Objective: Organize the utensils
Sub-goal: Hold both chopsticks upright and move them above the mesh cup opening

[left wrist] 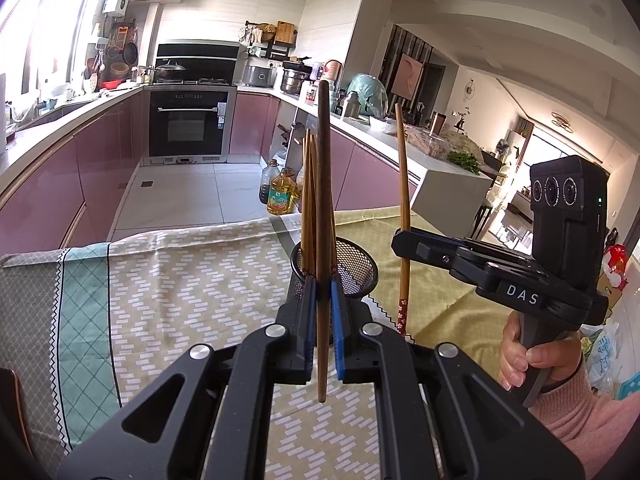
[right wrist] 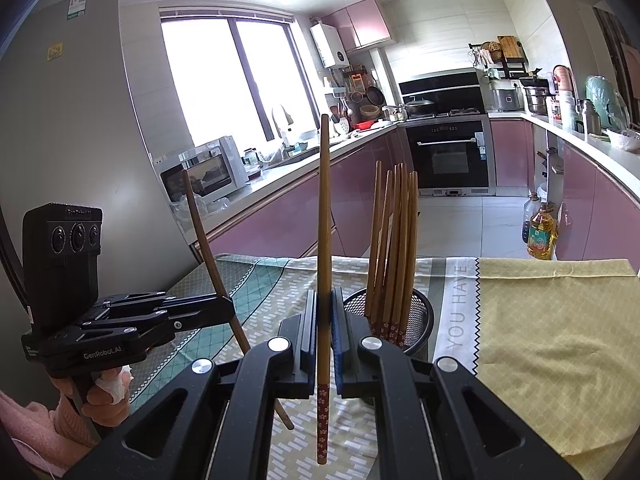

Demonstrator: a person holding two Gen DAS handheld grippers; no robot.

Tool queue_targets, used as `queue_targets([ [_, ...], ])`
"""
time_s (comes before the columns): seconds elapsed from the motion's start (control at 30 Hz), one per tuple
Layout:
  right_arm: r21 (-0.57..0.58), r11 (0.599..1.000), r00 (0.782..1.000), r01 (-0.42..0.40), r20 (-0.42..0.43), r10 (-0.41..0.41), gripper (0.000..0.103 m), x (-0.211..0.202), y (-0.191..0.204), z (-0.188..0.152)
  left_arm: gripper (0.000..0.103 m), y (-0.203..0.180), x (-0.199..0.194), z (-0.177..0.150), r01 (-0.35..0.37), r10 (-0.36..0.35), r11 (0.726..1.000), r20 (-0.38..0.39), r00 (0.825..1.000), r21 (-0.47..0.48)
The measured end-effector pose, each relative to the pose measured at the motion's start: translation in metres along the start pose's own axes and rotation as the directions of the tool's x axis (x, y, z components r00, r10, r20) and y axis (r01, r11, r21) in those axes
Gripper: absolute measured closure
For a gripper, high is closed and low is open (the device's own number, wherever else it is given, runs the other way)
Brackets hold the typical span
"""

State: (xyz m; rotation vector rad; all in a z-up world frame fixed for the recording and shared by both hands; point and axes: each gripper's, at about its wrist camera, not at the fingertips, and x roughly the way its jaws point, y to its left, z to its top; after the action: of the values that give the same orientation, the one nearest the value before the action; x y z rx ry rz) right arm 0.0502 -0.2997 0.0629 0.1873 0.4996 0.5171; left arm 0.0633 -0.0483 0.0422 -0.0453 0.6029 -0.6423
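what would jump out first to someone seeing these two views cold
Each gripper is shut on a single upright chopstick: the left gripper holds a plain dark one, the right gripper a lighter one with a flowered end. Just beyond them a black mesh cup stands on the patterned tablecloth, already holding a bundle of chopsticks. Behind it is a pink-cabinet kitchen.
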Motion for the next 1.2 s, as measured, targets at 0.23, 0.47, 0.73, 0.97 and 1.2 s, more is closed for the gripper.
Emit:
queue_targets([
  [0.23, 0.002, 1.0, 1.0, 0.003, 0.004, -0.003, 0.097, 0.002, -0.002, 0.002, 0.095, -0.001, 0.0, 0.001, 0.002, -0.002, 1.0, 0.002, 1.0, 0.002],
  [0.47, 0.0, 1.0, 1.0, 0.003, 0.012, -0.003, 0.097, 0.0, -0.002, 0.003, 0.095, -0.002, 0.001, 0.003, 0.005, -0.005, 1.0, 0.001, 1.0, 0.006],
  [0.73, 0.001, 1.0, 1.0, 0.006, 0.017, -0.006, 0.097, 0.0, -0.002, 0.005, 0.095, -0.003, 0.002, 0.004, 0.006, -0.006, 1.0, 0.001, 1.0, 0.008],
  [0.97, 0.002, 1.0, 1.0, 0.007, 0.021, -0.007, 0.097, -0.001, -0.004, 0.006, 0.095, -0.004, 0.003, 0.007, 0.009, -0.009, 1.0, 0.002, 1.0, 0.01],
  [1.2, 0.003, 1.0, 1.0, 0.007, 0.028, -0.007, 0.097, -0.001, -0.004, 0.008, 0.095, -0.002, 0.0, 0.015, 0.035, -0.035, 0.999, 0.005, 0.999, 0.001],
])
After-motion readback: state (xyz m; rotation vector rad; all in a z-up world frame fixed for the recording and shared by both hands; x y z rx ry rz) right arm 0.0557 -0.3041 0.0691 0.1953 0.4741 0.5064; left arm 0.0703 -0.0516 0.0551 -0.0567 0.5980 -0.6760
